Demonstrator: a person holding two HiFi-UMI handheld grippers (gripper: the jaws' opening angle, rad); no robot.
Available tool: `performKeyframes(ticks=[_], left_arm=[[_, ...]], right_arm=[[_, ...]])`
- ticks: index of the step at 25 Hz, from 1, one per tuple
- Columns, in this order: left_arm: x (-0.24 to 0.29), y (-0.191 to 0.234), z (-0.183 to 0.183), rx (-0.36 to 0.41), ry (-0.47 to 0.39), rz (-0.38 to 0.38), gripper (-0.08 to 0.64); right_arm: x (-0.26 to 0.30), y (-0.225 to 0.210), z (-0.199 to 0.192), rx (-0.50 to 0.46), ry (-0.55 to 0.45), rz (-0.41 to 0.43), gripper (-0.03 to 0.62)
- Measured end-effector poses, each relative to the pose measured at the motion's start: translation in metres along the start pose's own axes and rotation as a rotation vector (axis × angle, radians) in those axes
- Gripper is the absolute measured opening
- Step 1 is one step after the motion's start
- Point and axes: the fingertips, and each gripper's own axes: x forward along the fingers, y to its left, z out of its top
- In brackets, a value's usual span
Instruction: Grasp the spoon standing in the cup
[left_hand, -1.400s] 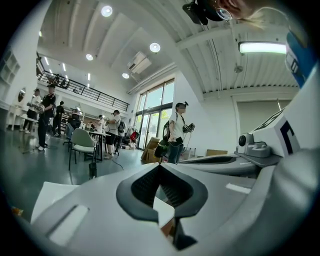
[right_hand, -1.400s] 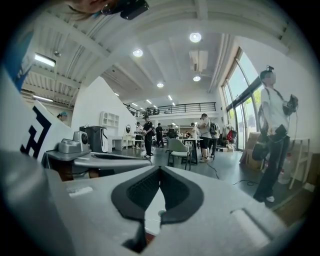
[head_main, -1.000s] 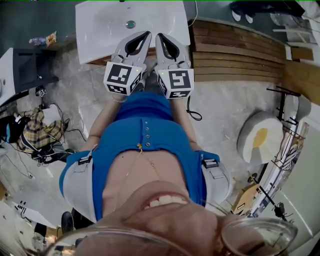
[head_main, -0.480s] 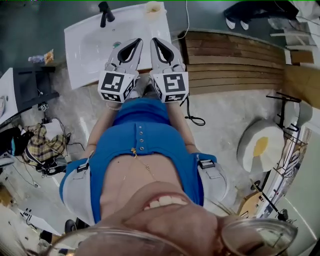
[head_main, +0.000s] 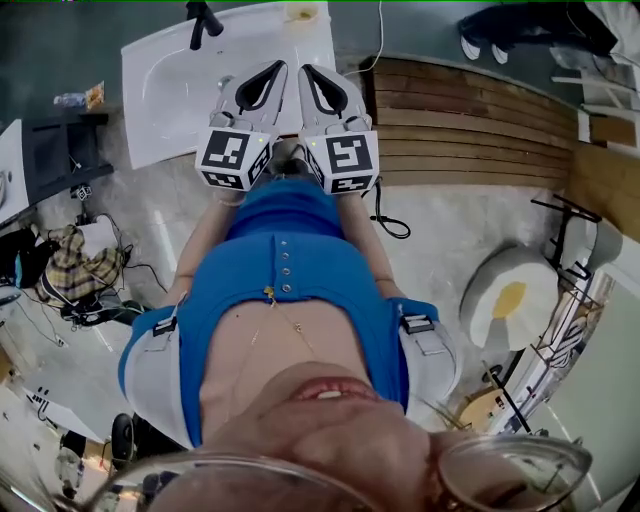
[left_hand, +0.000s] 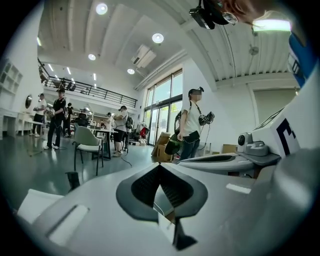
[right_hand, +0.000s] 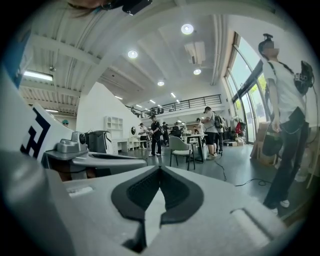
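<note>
left gripper (left_hand: 160, 165) and right gripper (right_hand: 160, 169) are held closed, nothing gripped | cup (head_main: 300, 12) is seen at sink (head_main: 170, 90) back edge, spoon not discernible | spoon is judged light, stiff, slippery; handle above rim is to be pinched

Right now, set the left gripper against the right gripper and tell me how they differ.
The left gripper lies over the white sink; the right gripper straddles the sink's right edge by the wooden slats. The left gripper leans rightward, the right gripper leftward, so their tips nearly meet. The left gripper's cube and the right gripper's cube show different marker patterns. Shared: both are shut and empty.
</note>
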Motion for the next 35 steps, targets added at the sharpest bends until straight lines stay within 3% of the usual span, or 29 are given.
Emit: performKeyframes(ticks=[7, 28, 35], left_arm=[[0.008, 0.016, -0.007, -0.021, 0.018, 0.01, -0.002], [0.026, 0.076, -0.001, -0.035, 0.052, -0.218, -0.002], [0.039, 0.086, -0.01, -0.021, 0.105, -0.268, -0.002]], right_arm=[[0.017, -0.003, -0.002, 0.0, 0.02, 0.008, 0.002], [0.081, 0.015, 0.002, 0.013, 0.064, -0.176, 0.002], [0.086, 0.005, -0.002, 0.028, 0.09, -0.248, 0.002]])
